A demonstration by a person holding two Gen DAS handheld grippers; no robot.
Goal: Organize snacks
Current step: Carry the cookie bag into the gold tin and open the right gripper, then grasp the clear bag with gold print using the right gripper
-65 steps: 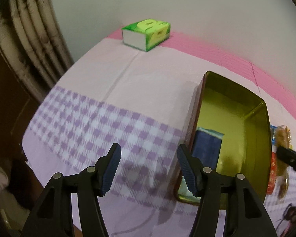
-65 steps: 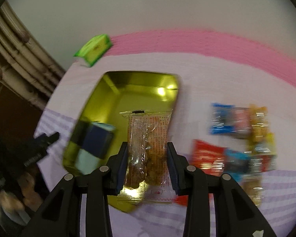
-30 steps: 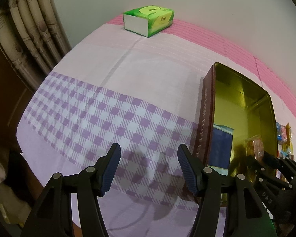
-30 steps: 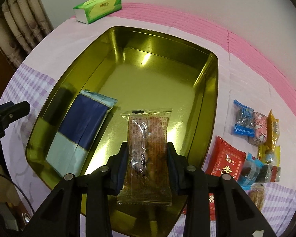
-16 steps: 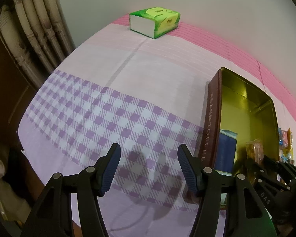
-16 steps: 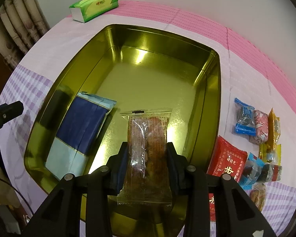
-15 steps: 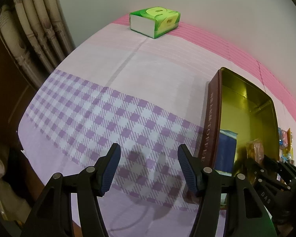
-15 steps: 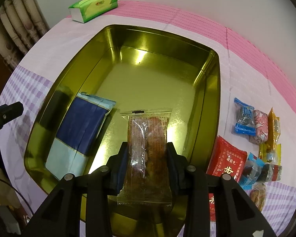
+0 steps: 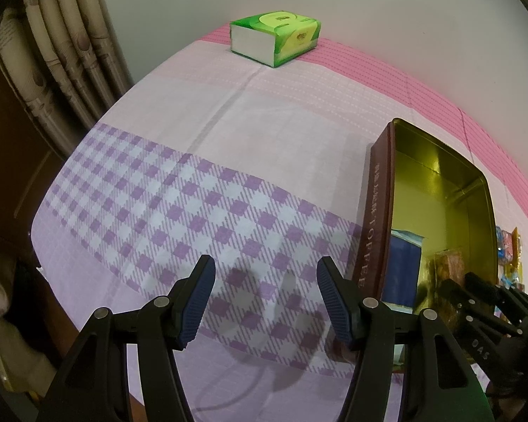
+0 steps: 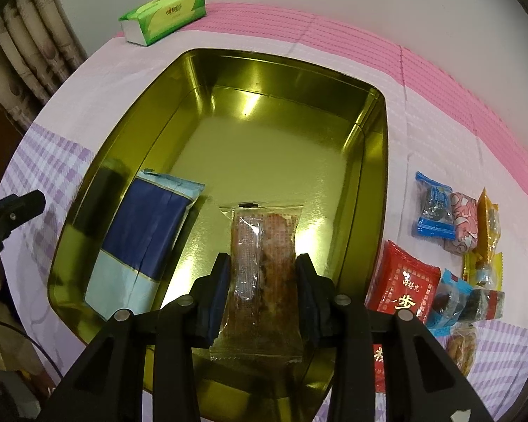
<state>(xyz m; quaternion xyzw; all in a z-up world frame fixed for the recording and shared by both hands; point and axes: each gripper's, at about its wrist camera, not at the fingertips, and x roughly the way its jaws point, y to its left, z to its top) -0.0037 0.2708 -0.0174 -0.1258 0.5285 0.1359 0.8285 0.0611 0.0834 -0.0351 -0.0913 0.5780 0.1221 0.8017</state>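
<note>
Nearest to me, my right gripper (image 10: 262, 288) is closed on a clear snack packet (image 10: 262, 267), one pad on each long side. The packet shows brown and orange pieces inside; there is small red print on it that I cannot read. It hangs over the near part of the gold tin (image 10: 376, 161), above the floor of the tin, and I cannot tell if its lower edge touches the metal.

My left gripper (image 9: 264, 302) is wide open and holds nothing. It hovers over the purple checked cloth (image 9: 165, 218) that covers the surface, just beside the left wall of the tin.

I judge that the step in hand is to place this packet in the tin. The next move, I think, is to lower it a little and then let the pads part, so it lies flat just beside the blue packet (image 10: 140, 242) which already rests along the left side of the tin. The thin film can stick to a pad, so I should release slowly.

On the outer brown wall of the tin, letters run along it; I can read "TOFFEE" in the left wrist view. To the right of the tin, loose snacks (image 10: 454, 256) wait on the cloth; the red packet (image 10: 403, 285) has Chinese characters in gold.

Far away, a green tissue box (image 9: 274, 37) stands near the wall, its label too small to read.
</note>
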